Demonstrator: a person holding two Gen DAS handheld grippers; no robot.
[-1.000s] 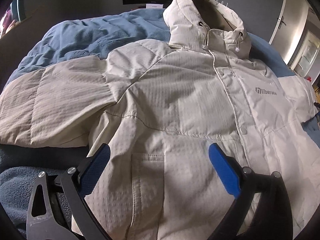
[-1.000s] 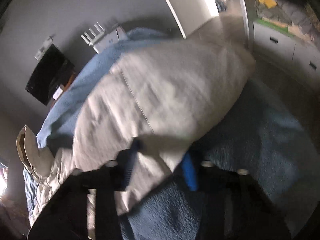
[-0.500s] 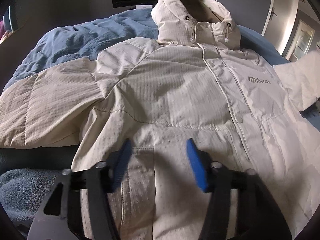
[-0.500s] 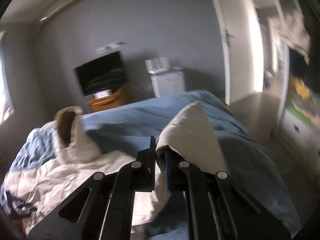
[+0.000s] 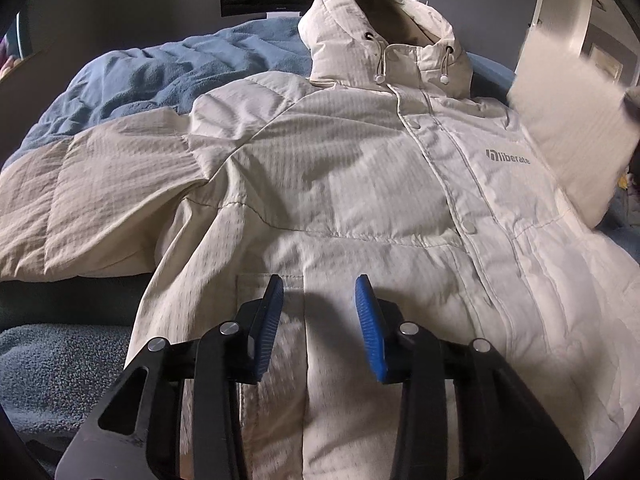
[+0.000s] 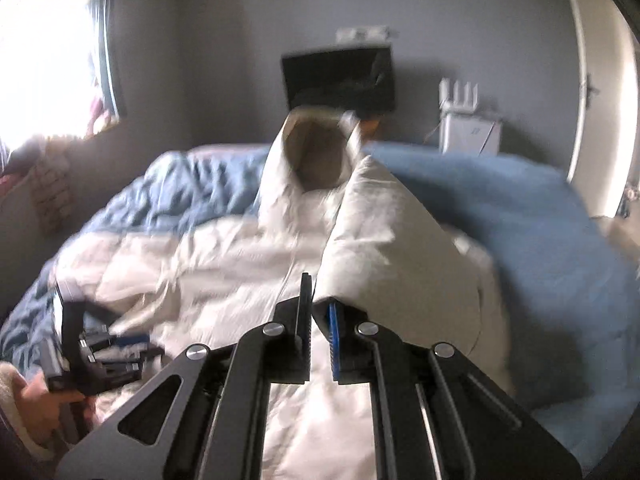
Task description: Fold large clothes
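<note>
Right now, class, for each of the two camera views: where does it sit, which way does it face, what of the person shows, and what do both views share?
Left wrist: on the left gripper, low over the jacket front near its pocket, facing the hood; its jaws are closing on cloth.
Right wrist: on the right gripper, shut on the raised sleeve, facing the hood and the wall screen; a hand shows lower left.
Shared: jacket, sleeve, blue blanket, screen.

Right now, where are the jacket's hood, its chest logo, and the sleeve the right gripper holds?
hood (image 5: 384, 20): left wrist view, on the hood's upper fabric.
chest logo (image 5: 508, 157): left wrist view, middle of the grey lettering.
sleeve (image 6: 392, 248): right wrist view, on the lifted sleeve above the gripper.
</note>
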